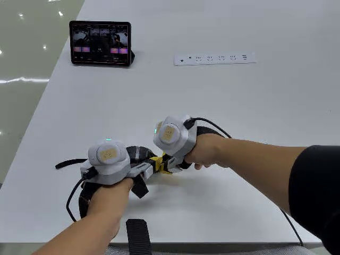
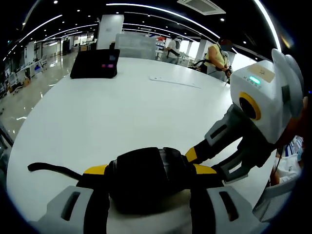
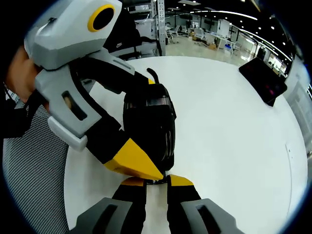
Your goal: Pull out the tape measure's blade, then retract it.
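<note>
Tape measure (image 2: 146, 180) on white table (image 1: 212, 95), prob. office.

The counter (image 1: 239, 106) is white and plain. Its left edge runs off at a slant beside a glossy greenish floor (image 1: 24, 64) that catches the ceiling lights. Toward the far left corner a tablet (image 1: 100, 42) stands propped and tilted back, its screen lit with small panels. Well to its right, by the far edge, a white power strip (image 1: 214, 58) lies flat, sockets up. A black strap (image 1: 138, 236) lies across the near edge. In the left gripper view a person in a yellowish top (image 2: 217, 54) stands beyond the counter, and another (image 2: 173, 48) stands nearby. Grey mesh (image 3: 34, 165) shows past the near edge in the right gripper view.
</note>
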A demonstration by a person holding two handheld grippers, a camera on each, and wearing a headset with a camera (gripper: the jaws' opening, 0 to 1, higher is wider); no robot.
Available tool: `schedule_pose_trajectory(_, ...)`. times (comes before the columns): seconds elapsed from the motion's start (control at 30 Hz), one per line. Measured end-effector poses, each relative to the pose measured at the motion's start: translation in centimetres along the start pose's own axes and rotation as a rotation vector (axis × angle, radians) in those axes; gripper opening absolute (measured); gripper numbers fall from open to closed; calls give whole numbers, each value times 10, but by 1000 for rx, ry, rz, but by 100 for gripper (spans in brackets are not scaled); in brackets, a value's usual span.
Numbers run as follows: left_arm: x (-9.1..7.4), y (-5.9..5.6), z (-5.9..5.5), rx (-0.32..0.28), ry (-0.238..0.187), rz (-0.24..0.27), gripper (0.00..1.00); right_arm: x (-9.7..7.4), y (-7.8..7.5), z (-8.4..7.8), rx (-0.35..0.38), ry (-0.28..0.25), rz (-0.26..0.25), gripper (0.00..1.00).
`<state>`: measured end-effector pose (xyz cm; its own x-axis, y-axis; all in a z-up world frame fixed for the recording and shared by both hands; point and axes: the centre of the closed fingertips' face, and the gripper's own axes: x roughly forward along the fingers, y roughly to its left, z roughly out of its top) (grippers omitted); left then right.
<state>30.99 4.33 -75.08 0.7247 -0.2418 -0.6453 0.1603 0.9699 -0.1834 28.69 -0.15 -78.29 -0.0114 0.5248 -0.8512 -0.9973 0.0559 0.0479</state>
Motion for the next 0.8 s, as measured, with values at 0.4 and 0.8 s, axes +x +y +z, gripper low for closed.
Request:
schedule_pose_trajectory(0.4,-5,-1,13,19,-26,-12,62,-10,-4,2,32,-30,-22,18)
schedule_pose_trajectory(0.8,-9,0,9,26,-21,-32,73,-27,2,-10,166,-106,-54,24)
